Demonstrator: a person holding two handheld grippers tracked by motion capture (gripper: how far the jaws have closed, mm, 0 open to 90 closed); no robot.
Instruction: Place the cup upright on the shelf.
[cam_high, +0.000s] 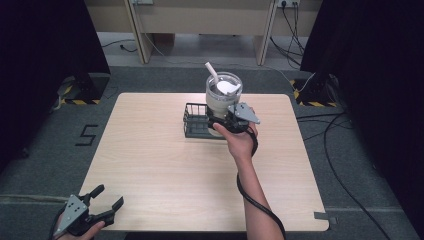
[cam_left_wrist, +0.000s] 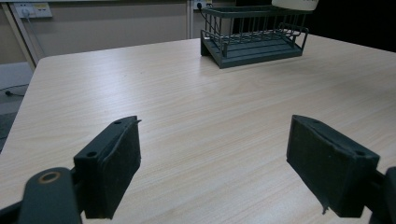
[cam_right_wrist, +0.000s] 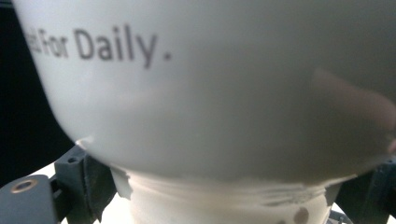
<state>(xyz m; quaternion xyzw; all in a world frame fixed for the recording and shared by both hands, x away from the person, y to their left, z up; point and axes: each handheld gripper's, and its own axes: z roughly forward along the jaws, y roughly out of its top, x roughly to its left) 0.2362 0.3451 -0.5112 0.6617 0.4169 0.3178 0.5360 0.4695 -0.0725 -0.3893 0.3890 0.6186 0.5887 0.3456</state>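
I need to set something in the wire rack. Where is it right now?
In the high view the rack sits at the table's far middle, just left of the cup that the right tongs hold.

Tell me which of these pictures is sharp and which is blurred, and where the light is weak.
High view: even light on the table, dark curtains at both sides. Left gripper view: table and wire rack sharp, the near pads slightly soft. Right gripper view: the white cup is too close, so its printed words look soft and its lower part lies in shadow.
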